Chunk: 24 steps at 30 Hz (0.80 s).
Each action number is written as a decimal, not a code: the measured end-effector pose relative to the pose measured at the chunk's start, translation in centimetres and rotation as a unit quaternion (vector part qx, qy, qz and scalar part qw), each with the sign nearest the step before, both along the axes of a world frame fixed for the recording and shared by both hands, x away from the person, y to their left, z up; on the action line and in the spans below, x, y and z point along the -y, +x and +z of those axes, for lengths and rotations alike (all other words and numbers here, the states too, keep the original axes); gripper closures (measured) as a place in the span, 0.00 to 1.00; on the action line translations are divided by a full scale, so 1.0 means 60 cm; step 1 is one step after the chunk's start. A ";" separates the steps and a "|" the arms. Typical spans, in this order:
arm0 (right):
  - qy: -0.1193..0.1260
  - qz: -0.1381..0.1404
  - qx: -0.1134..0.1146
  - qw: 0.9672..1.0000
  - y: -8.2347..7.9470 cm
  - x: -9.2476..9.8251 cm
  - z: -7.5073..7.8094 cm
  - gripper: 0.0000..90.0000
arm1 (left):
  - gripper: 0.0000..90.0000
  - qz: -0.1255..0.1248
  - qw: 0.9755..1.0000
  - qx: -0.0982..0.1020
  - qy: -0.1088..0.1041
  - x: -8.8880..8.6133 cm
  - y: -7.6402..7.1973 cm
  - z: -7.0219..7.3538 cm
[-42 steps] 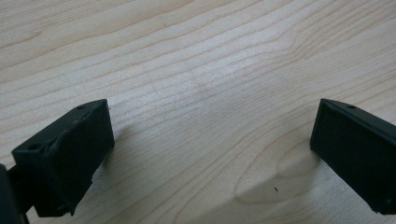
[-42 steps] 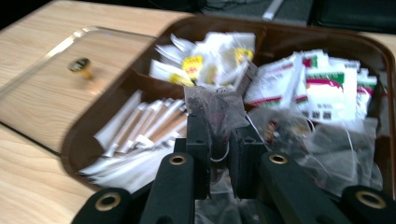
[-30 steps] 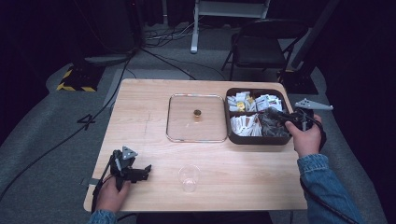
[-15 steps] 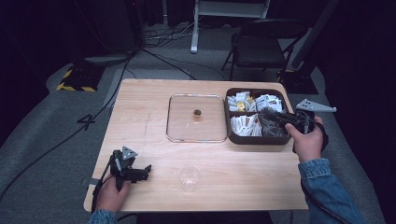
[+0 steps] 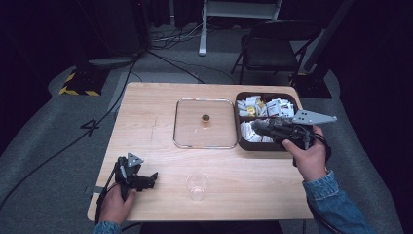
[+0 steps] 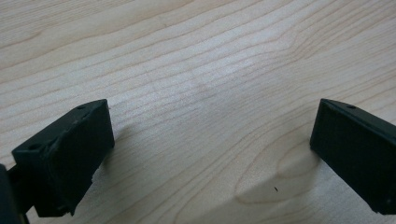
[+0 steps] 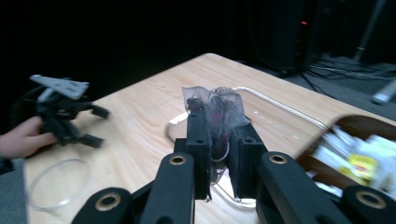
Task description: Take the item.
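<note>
The right tongs [image 7: 218, 140] were clamped on a dark tea bag [image 7: 215, 108] at mid frame, the left tongs [image 6: 205, 154] stood apart, and the thin bag might slip out.

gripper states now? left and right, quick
Left gripper: open, holding nothing, low over the table.
Right gripper: shut on a dark sachet.

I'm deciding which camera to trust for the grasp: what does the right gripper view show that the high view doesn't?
The right gripper view alone shows the right gripper shut on a dark mesh tea bag. The high view alone shows the whole table, the folding chair and the lid's knob. Both show the glass lid, clear cup, box of packets and left gripper.
</note>
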State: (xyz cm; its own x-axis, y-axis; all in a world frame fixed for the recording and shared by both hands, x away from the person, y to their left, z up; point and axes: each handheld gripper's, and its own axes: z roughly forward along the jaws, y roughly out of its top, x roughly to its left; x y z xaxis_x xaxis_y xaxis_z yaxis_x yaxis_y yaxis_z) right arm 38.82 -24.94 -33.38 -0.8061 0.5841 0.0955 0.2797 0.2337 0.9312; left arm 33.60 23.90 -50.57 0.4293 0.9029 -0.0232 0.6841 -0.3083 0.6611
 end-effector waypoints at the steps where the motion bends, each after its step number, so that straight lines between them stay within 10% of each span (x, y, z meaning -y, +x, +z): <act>1: 0.000 0.008 0.002 1.000 -0.004 -0.008 0.002 0.90 | 0.00 0.000 1.000 0.000 0.000 0.000 0.000 0.000; 24: -0.002 0.158 -0.013 0.987 -0.095 -0.161 -0.012 0.90 | 0.00 0.000 1.000 0.001 -0.002 0.000 0.002 0.000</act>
State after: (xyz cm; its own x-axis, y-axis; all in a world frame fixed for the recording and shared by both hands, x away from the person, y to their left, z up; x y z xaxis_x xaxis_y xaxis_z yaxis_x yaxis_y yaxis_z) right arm 33.13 -15.29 -34.11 -0.9452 0.3050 0.1170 0.2163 0.3162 0.9237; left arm 33.70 23.88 -50.57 0.4297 0.9026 -0.0260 0.6833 -0.3062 0.6628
